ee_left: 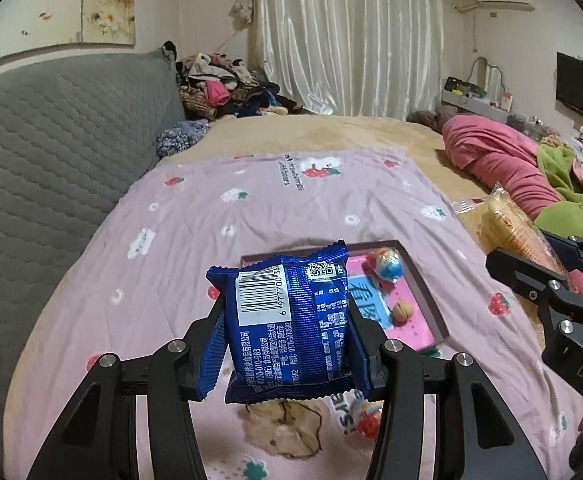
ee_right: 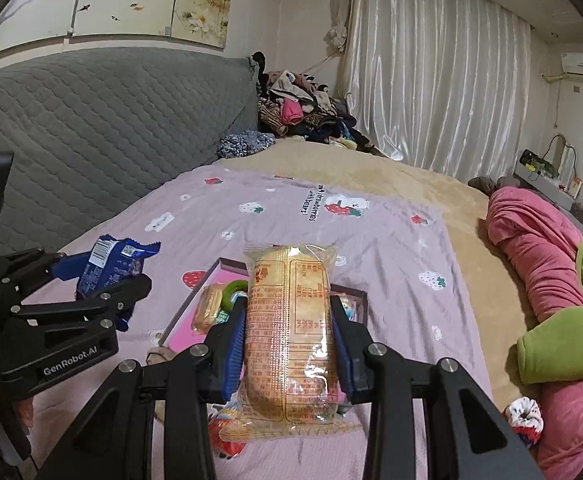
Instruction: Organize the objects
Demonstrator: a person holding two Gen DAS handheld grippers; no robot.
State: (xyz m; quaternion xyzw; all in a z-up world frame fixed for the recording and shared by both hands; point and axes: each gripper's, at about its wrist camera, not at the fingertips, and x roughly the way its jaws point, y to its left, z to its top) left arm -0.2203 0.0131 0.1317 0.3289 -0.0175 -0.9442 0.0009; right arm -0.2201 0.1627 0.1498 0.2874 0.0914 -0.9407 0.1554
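Observation:
My left gripper (ee_left: 287, 312) is shut on a blue snack packet (ee_left: 287, 320) and holds it above the bed, near the front-left of a shallow pink tray (ee_left: 431, 312). The packet also shows in the right wrist view (ee_right: 109, 266). My right gripper (ee_right: 289, 320) is shut on a clear-wrapped yellow cake packet (ee_right: 291, 336), held above the tray (ee_right: 185, 316). That packet shows at the right in the left wrist view (ee_left: 507, 228). The tray holds a foil-wrapped ball (ee_left: 387, 266), a walnut (ee_left: 403, 310), a green ring (ee_right: 233, 290) and a small biscuit packet (ee_right: 207, 308).
A lilac strawberry-print sheet (ee_left: 291, 208) covers the bed. A grey quilted headboard (ee_left: 51, 152) stands at the left. Pink and green bedding (ee_right: 547, 264) is heaped at the right. A pile of clothes (ee_left: 227, 88) lies at the far end. Loose wrapped sweets (ee_left: 367, 420) lie under the grippers.

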